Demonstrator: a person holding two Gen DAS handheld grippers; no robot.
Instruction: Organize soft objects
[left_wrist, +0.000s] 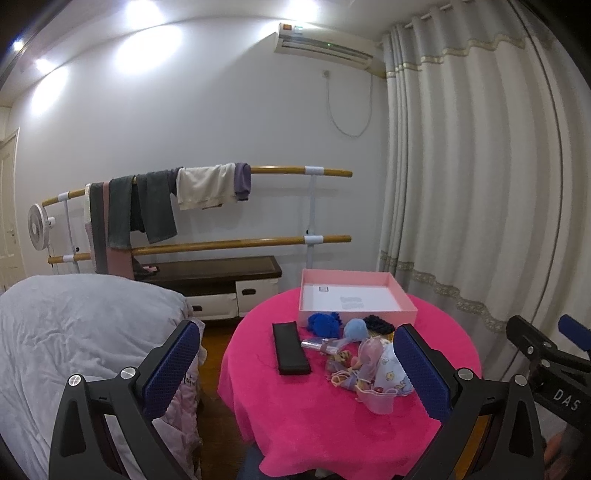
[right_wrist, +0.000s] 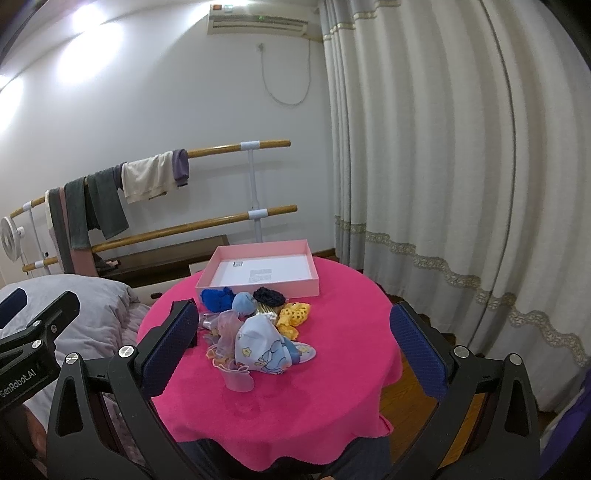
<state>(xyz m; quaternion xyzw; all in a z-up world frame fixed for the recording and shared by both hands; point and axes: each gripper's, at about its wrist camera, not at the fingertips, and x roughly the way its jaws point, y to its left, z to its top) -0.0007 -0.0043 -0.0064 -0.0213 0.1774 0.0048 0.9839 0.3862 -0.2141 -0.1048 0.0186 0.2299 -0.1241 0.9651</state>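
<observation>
Bench (right_wrist: 332, 387): round, pink cloth cover, carries everything; landmark for the rest.
Box (right_wrist: 258, 291): pink, open top, at the far side of the bench. White floor bare apart from a label and some print; no soft item inside.
Pile: loose heap just in front of the box, mid-bench, items touching and overlapping.
Cartoon cloth (right_wrist: 264, 347): pale blue print, biggest piece, near side of the pile.
Black strip (left_wrist: 290, 348): flat, folded, left of the pile, slightly apart from it.
Yellow knit (right_wrist: 293, 317): right side of the pile.
Blue knit (left_wrist: 324, 323): against the box's front wall, left.
Dark scrunchie (right_wrist: 269, 295): against the box's front wall, right.
Light blue pom (right_wrist: 243, 302): between those two.
Sheer pink piece (left_wrist: 376, 400): nearest edge of the pile, shape unclear.
Left claw (left_wrist: 301, 365): fingers wide apart, empty, hovering short of the pile.
Right claw (right_wrist: 293, 347): fingers wide apart, empty, also hovering short of the pile.
Progress: judged at the start; nothing boxed, every item left to move.
Hidden: small bits under the cloth unreadable; a shiny tube-like thing by the pom can't be identified; item count uncertain. Yellow knit is blocked in the left wrist view.
</observation>
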